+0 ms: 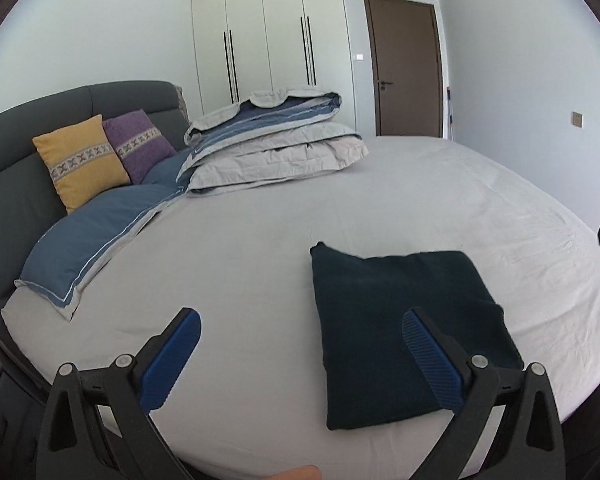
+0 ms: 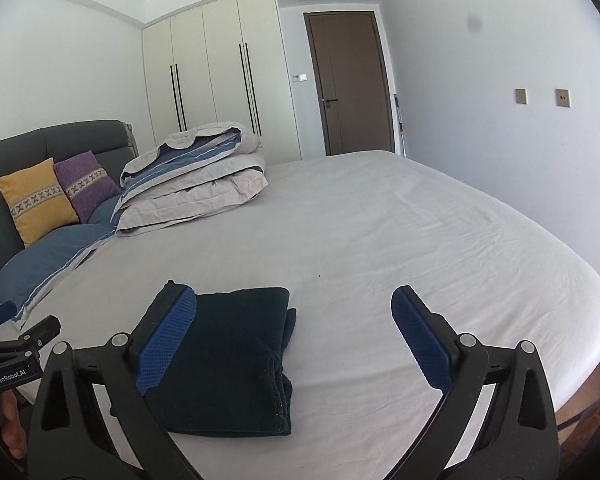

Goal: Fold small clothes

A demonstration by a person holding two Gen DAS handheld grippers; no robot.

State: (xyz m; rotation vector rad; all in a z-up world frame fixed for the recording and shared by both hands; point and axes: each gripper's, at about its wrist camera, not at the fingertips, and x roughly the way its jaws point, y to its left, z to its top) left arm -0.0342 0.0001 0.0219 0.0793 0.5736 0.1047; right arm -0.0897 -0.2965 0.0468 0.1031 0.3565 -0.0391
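A dark navy folded garment [image 1: 408, 332] lies flat on the pale grey sheet of the bed [image 1: 340, 200], near the bed's front edge, folded into a rough rectangle with layered edges showing along its right side in the right wrist view [image 2: 236, 360]; the left gripper [image 1: 304, 340] hovers above the bed with its blue-padded fingers [image 1: 172, 360] spread wide and nothing between them, its right finger overlapping the garment only in the line of sight; the right gripper [image 2: 296, 336] is likewise spread wide and empty, its left finger in front of the garment's left part; neither gripper touches the cloth; at the left edge of the right wrist view the black body of the left gripper shows, with a hand [image 2: 8, 428] below it; at the head of the bed a yellow cushion [image 1: 80, 160] and a purple cushion [image 1: 140, 144] lean on the dark grey headboard [image 1: 16, 200], above a blue pillow [image 1: 88, 240]; a folded duvet [image 1: 272, 144] in beige and blue is stacked beside them; behind stand a cream wardrobe [image 1: 268, 40] and a brown door [image 1: 408, 68]
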